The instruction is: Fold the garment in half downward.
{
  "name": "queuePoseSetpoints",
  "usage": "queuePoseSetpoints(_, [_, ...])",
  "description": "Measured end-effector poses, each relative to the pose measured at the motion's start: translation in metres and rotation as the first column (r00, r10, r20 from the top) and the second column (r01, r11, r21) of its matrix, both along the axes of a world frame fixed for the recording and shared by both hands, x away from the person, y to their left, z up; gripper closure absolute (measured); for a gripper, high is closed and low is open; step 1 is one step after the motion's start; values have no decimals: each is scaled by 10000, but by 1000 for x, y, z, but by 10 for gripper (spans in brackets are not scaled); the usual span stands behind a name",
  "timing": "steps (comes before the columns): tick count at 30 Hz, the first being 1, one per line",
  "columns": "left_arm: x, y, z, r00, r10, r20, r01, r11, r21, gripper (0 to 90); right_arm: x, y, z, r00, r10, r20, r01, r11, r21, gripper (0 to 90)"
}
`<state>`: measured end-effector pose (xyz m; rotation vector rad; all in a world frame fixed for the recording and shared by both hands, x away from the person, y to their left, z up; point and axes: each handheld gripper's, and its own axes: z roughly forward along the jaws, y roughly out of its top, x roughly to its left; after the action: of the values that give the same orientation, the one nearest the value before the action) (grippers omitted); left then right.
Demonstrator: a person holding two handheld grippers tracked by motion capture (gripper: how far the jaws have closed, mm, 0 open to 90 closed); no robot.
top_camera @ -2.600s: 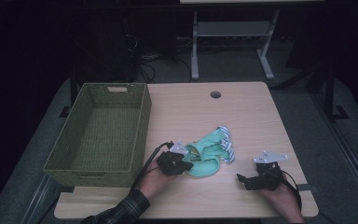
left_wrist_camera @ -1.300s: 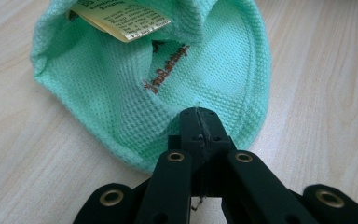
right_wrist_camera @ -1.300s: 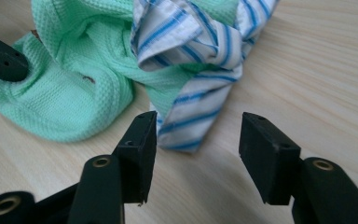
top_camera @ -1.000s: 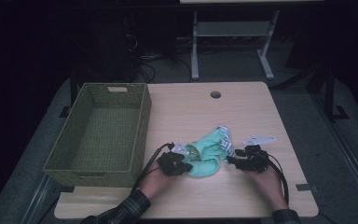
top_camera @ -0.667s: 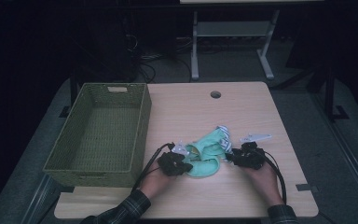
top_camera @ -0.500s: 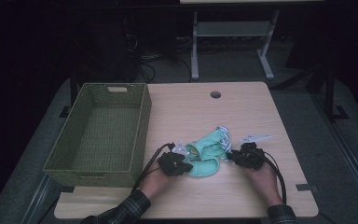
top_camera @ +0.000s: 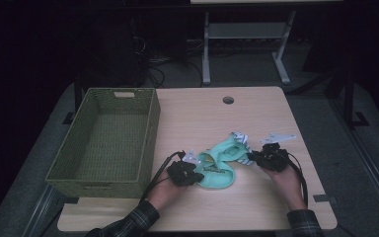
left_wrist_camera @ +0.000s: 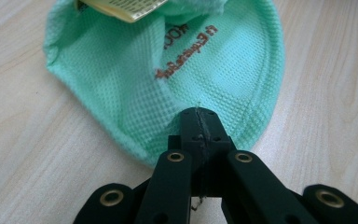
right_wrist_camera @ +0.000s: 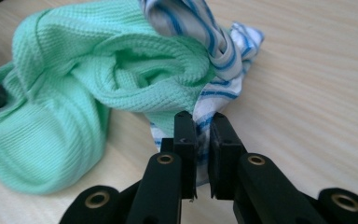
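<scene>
A mint-green knit garment (top_camera: 220, 165) lies crumpled on the wooden table (top_camera: 217, 118), with a blue-and-white striped cloth (top_camera: 240, 139) tangled at its right end. My left gripper (top_camera: 196, 174) (left_wrist_camera: 199, 119) is shut on the green garment's (left_wrist_camera: 177, 70) near edge. My right gripper (top_camera: 251, 157) (right_wrist_camera: 203, 122) has just been closing; its jaws now pinch the striped cloth (right_wrist_camera: 200, 56), which lies against the green garment (right_wrist_camera: 65, 107).
An empty green woven basket (top_camera: 109, 143) stands at the table's left. A round cable hole (top_camera: 228, 100) sits near the far edge. A metal stand (top_camera: 242, 34) is on the dark floor behind the table. Bare tabletop lies beyond the clothes.
My right gripper came in from the near right to the clothes, closed on the striped cloth and lifted slightly. The left gripper stayed put on the green garment.
</scene>
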<state>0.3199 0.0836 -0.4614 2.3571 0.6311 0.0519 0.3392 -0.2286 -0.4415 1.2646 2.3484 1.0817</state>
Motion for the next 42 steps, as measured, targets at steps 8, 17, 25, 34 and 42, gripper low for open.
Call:
queuePoseSetpoints(8, [1,0,0,10000,-27,25,27,10000,5,896,19,-14,7,9996,-178,205,179,9998,-36,833])
queuePoseSetpoints(17, [0,0,0,10000,4,-7,-4,10000,-23,896,42,-27,11,9979,-467,452,489,9976,-490,834])
queuePoseSetpoints(25, [0,0,0,10000,5,-28,-5,10000,-30,896,56,-30,-5,9983,-559,135,569,9937,-968,801])
queuePoseSetpoints(34, [0,0,0,10000,76,-40,-76,9999,-73,896,38,-37,11,9945,-861,603,899,9939,-632,679])
queuePoseSetpoints(42, [0,1,0,10000,0,-40,0,10000,4,896,31,-31,7,9978,-622,224,622,9981,-1,746])
